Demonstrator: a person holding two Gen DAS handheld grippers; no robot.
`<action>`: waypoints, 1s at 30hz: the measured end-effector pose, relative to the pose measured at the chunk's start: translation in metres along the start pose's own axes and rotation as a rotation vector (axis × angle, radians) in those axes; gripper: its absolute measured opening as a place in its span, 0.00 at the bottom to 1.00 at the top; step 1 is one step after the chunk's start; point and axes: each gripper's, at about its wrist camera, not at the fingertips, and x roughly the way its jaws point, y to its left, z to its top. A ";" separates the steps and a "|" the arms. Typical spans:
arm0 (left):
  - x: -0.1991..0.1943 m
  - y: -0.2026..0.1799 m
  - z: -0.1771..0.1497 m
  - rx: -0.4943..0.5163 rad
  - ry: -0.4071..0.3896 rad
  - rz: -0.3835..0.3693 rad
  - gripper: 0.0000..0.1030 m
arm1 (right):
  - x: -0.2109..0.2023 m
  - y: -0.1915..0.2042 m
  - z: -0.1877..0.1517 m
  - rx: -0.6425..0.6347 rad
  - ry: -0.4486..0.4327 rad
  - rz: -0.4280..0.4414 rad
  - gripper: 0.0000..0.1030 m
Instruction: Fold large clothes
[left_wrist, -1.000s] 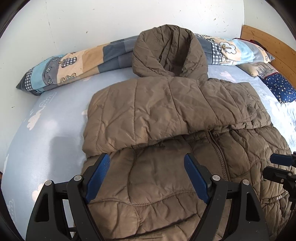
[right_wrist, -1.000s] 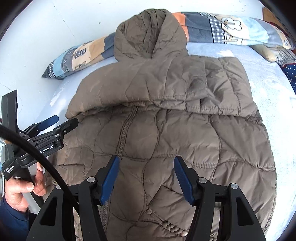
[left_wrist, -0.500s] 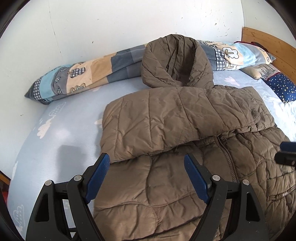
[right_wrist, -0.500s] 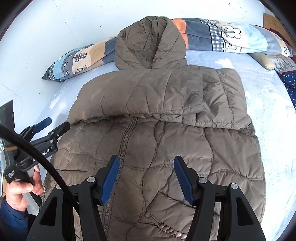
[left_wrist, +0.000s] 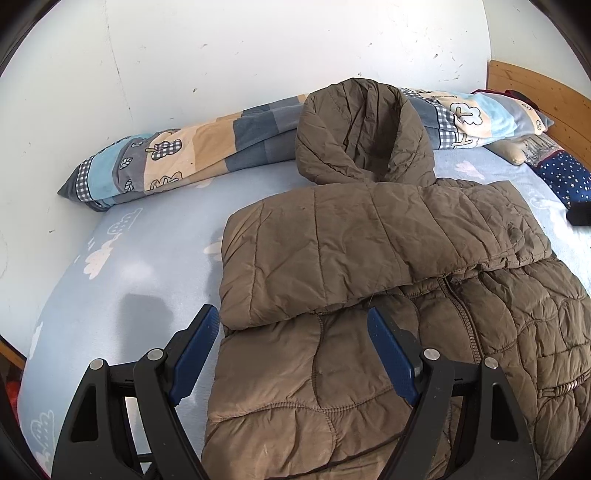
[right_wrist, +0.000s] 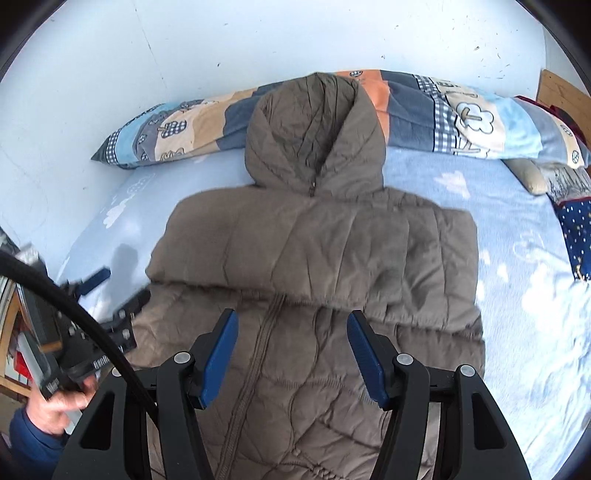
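Jacket (left_wrist: 388, 258): brown quilted, lies flat on the bed (left_wrist: 129, 277), sleeves folded across the chest, hood (left_wrist: 362, 133) toward the wall.
Left gripper (left_wrist: 288, 347): jaws apart, empty, above the jacket's left edge.
Right gripper (right_wrist: 291, 354): jaws apart, empty, over the zipper.
Quilt (left_wrist: 184, 155): patterned, rolled along the wall behind the hood.

I see the left hand-held gripper (left_wrist: 291, 347) open, nothing betw. its pads, hovering over the brown jacket (left_wrist: 388, 302) w/ sleeves folded across, on the bed (left_wrist: 140, 266).
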 end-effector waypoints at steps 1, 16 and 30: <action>0.001 0.001 0.000 -0.004 0.002 -0.001 0.79 | -0.001 -0.001 0.009 0.006 -0.002 0.003 0.64; 0.014 0.000 -0.002 -0.008 0.049 -0.038 0.79 | 0.033 -0.031 0.156 0.125 -0.019 -0.033 0.65; 0.038 0.007 -0.003 -0.032 0.106 -0.065 0.79 | 0.143 -0.080 0.296 0.158 -0.069 -0.117 0.66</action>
